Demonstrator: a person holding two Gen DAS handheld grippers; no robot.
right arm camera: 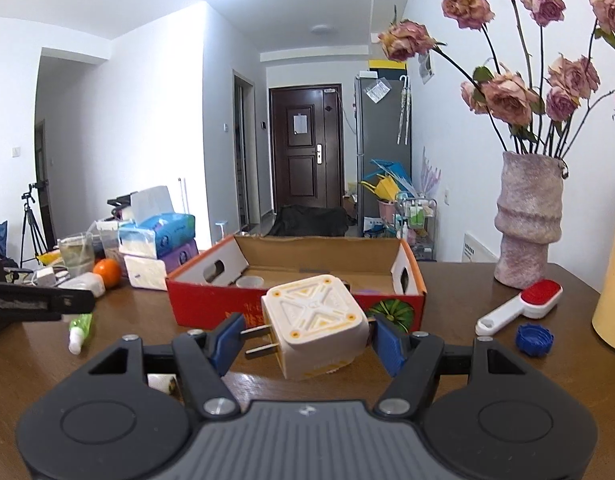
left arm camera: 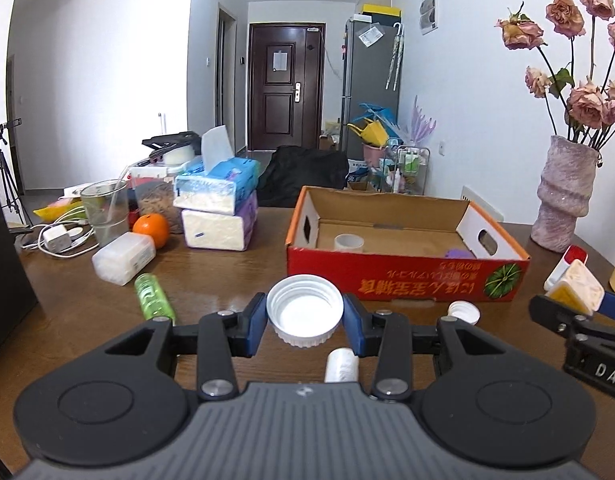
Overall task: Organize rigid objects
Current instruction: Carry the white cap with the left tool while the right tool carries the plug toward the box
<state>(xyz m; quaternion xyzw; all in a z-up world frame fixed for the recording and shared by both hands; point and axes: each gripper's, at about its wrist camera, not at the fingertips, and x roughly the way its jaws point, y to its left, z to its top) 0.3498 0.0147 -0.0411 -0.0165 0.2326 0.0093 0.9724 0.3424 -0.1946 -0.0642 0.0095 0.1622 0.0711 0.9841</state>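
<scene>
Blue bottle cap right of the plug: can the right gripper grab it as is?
Probably not: the right gripper is shut on the plug adapter. The blue cap lies unobstructed on the table, beside the lint brush.

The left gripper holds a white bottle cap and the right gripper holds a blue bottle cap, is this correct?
Not quite. The left gripper does hold the white bottle cap, but the right gripper holds a cream plug adapter, as the right wrist view shows. The blue bottle cap lies on the table.
</scene>
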